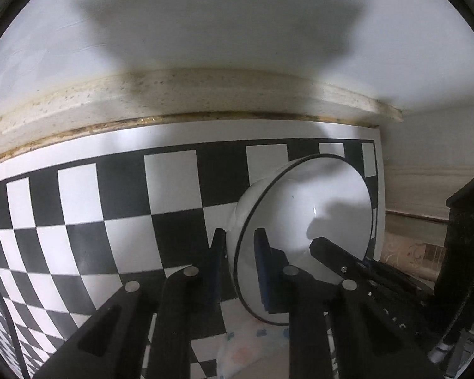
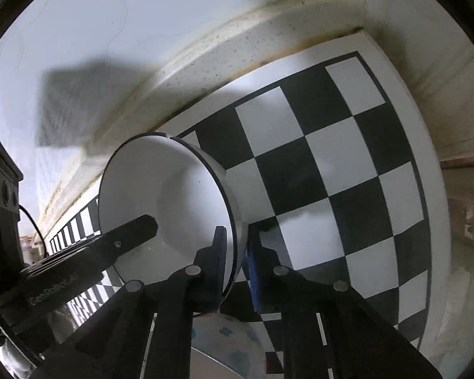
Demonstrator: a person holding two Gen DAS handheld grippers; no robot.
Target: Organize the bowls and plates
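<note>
White bowl (image 1: 303,208) tilted on edge, rim clamped by left hand-held gripper (image 1: 240,243) and right hand-held gripper (image 2: 235,240).

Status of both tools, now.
Left tool: shut on the white bowl's rim.
Right tool: shut on the opposite side of the same bowl's rim.

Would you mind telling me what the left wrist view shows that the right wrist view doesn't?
Only the left wrist view shows the left gripper clamping the bowl rim on its own side. Only the right wrist view shows the right gripper pinching the opposite rim, and the patterned dish clearly. Both show the bowl, the checkered mat and the wall ledge.
</note>
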